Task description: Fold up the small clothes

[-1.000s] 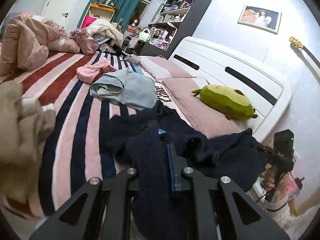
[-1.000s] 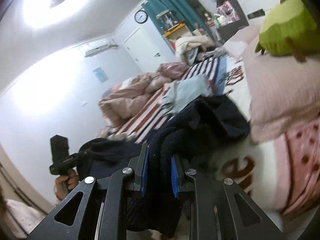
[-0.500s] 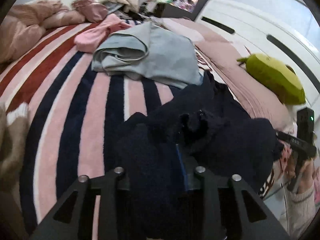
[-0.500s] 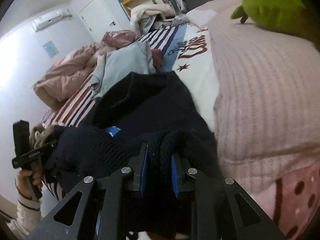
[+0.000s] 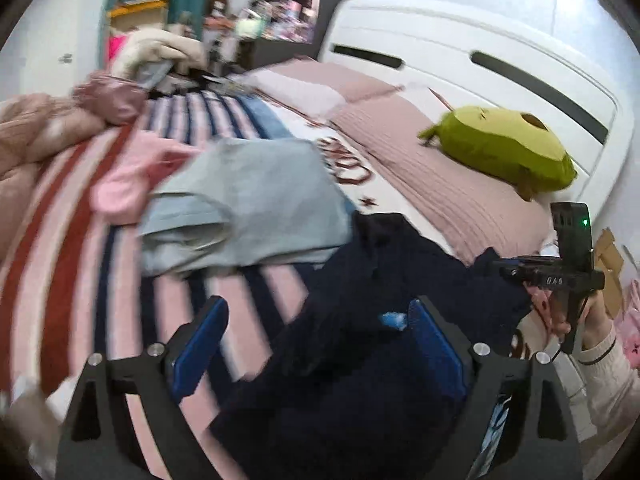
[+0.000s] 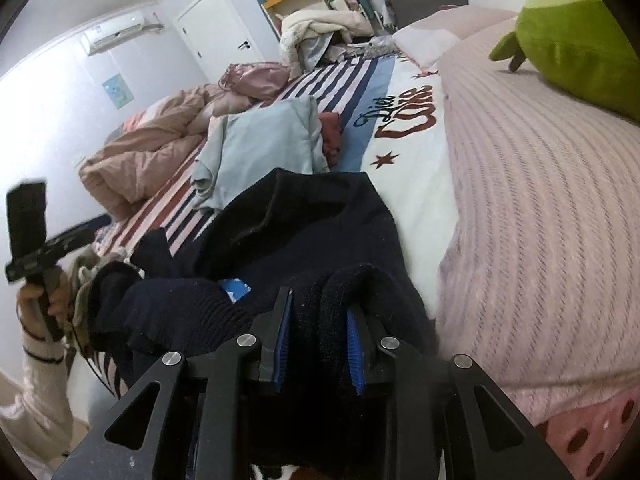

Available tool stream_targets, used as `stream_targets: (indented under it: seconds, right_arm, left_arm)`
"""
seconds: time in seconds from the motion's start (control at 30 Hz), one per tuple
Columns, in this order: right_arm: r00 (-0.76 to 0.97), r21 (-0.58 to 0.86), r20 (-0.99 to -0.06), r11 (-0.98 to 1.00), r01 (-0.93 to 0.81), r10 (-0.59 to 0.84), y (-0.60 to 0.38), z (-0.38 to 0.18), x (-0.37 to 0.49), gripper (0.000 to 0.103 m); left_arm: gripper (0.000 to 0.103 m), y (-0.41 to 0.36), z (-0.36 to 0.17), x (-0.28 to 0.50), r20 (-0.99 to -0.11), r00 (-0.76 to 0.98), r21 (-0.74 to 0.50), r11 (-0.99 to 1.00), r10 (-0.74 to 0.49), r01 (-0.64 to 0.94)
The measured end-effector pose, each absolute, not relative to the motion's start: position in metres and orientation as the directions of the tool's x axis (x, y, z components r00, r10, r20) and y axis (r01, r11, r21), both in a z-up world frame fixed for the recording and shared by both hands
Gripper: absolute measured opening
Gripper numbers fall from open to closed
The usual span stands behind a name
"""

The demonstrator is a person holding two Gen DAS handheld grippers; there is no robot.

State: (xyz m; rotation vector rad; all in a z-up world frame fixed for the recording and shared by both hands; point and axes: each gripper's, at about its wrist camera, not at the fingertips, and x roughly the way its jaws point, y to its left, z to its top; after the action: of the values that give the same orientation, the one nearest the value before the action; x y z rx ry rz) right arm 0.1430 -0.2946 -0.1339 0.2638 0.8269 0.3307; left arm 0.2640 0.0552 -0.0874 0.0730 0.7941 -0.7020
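Released by left gripper (image 5: 316, 334) now opening wide, navy sweater (image 6: 320, 216) lower on bed, right gripper (image 6: 318, 320) still pinching it

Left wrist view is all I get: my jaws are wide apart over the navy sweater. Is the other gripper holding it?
Observer: Yes. The right gripper is clamped on a bunched fold of the navy sweater, though its jaws are opening.
Operator: What lies behind the light blue garment?
Observer: A dark red garment sits against the far side of the light blue garment.
Operator: Anything on the wall facing the headboard?
Observer: A white air conditioner hangs left of the door.
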Motion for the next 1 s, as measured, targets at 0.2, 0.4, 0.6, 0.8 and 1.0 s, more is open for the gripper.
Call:
stream_targets:
  seconds: [0.2, 0.4, 0.6, 0.8, 1.0]
  right_arm:
    - [0.619, 0.322, -0.687, 0.924, -0.208, 0.379, -0.288, -0.136, 0.145, 0.021]
    - [0.606, 0.328, -0.689, 0.917, -0.228, 0.398, -0.291, -0.137, 0.145, 0.021]
    - [0.614, 0.341, -0.678, 0.913, -0.225, 0.405, -0.293, -0.137, 0.148, 0.021]
    - [0.620, 0.318, -0.697, 0.930, -0.183, 0.361, -0.293, -0.143, 0.159, 0.022]
    - [0.578, 0.306, -0.716, 0.921, -0.243, 0.390, -0.289, -0.127, 0.148, 0.053]
  left_arm:
    - [0.087, -0.022, -0.140, 0.303, -0.816, 0.305, -0.176, 0.714, -0.491, 0.678]
    - [0.016, -0.028, -0.172, 0.315, -0.886, 0.299, -0.080, 0.752, -0.354, 0.655]
    - [0.009, 0.011, -0.161, 0.350, -0.837, 0.477, 0.011, 0.864, -0.267, 0.503]
    - [0.032, 0.018, -0.179, 0.371, -0.858, 0.468, 0.021, 0.897, -0.211, 0.442]
    - [0.078, 0.056, -0.119, 0.318, -0.756, 0.538, -0.071, 0.865, -0.372, 0.497]
